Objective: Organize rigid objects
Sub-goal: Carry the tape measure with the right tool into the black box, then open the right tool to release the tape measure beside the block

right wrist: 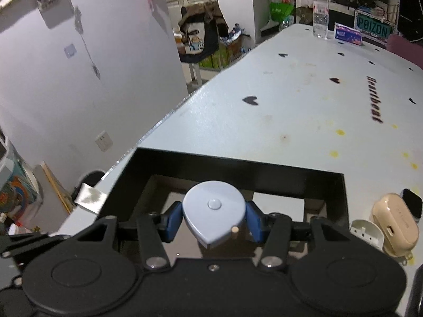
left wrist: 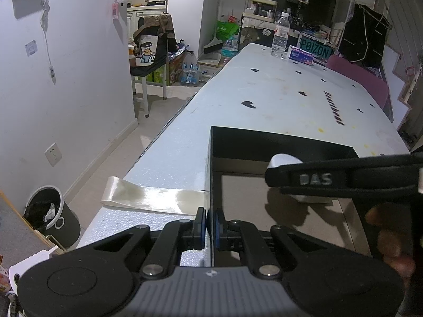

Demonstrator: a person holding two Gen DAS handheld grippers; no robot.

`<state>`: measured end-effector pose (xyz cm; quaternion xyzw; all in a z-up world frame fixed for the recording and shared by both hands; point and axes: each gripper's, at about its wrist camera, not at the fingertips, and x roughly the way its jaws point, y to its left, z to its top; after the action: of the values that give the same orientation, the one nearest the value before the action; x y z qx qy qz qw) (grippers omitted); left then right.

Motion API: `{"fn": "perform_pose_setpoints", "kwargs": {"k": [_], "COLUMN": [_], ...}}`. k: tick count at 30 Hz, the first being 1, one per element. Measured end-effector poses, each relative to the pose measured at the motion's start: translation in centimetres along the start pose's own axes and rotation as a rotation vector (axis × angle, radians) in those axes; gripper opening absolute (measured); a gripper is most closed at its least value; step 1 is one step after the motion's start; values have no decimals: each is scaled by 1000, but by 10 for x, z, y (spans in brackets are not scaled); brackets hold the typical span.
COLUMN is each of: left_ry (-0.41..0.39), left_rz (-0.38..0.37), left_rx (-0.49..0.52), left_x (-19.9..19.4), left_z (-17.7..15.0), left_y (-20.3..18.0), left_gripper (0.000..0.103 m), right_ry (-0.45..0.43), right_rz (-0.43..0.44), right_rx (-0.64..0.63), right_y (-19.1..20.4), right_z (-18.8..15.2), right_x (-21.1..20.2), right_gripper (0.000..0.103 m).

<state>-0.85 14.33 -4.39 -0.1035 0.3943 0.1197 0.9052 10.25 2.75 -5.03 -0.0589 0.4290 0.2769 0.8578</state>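
A black open box (left wrist: 280, 140) (right wrist: 238, 166) stands on the white table near its left edge. My left gripper (left wrist: 210, 228) is shut on the box's left wall. My right gripper (right wrist: 214, 218) is shut on a pale blue teardrop-shaped tape measure (right wrist: 214, 210) and holds it over the box's opening. From the left wrist view the right gripper (left wrist: 275, 170) reaches in from the right above the box, with the tape measure (left wrist: 284, 161) showing at its tip.
A beige earbud case (right wrist: 395, 227), a small white case (right wrist: 367, 233) and a black smartwatch (right wrist: 412, 203) lie right of the box. A water bottle (left wrist: 280, 35) and tissue pack (left wrist: 301, 56) stand at the far end. A tape strip (left wrist: 153, 198) hangs over the left edge.
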Motion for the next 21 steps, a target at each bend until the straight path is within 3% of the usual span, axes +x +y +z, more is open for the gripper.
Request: {"fn": "perform_pose_setpoints", "kwargs": {"k": [6, 21], "left_ry": [-1, -1], "left_rz": [0, 0], "left_rx": [0, 0], "left_x": [0, 0], "left_z": [0, 0], "left_y": [0, 0], "left_gripper": [6, 7], "right_ry": [-6, -71], "right_rz": [-48, -3], "right_rx": [-14, 32], "right_y": [1, -9], "right_z": [2, -5], "right_x": [2, -48], "right_gripper": [60, 60]}}
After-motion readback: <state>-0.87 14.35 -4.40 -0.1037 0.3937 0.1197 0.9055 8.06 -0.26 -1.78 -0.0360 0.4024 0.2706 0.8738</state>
